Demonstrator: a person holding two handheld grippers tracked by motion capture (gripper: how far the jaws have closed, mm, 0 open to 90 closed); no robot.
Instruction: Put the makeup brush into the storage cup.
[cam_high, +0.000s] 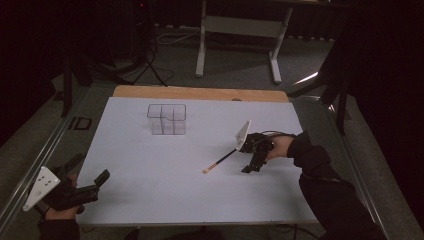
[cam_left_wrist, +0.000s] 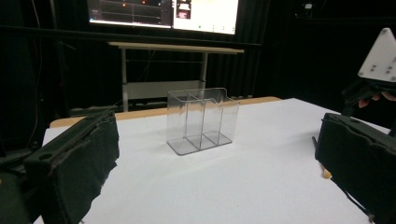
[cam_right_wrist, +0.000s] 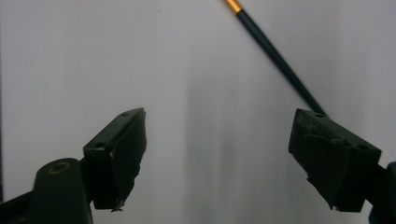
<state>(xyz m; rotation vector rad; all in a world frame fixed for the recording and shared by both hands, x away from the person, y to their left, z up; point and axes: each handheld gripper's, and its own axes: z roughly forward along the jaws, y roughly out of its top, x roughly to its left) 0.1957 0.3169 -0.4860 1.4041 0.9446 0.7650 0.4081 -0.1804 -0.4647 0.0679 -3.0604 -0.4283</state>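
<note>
One brush (cam_high: 220, 162) lies near clear organizer (cam_high: 167, 119).

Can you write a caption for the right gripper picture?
The right gripper, jaws wide open, hovers above the white table beside a thin dark brush.

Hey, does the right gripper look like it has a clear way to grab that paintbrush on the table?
Probably yes. The right gripper hangs open just above the table, and the paintbrush lies loose right beside it, its dark handle running up to one jaw, with nothing lying between them.
</note>
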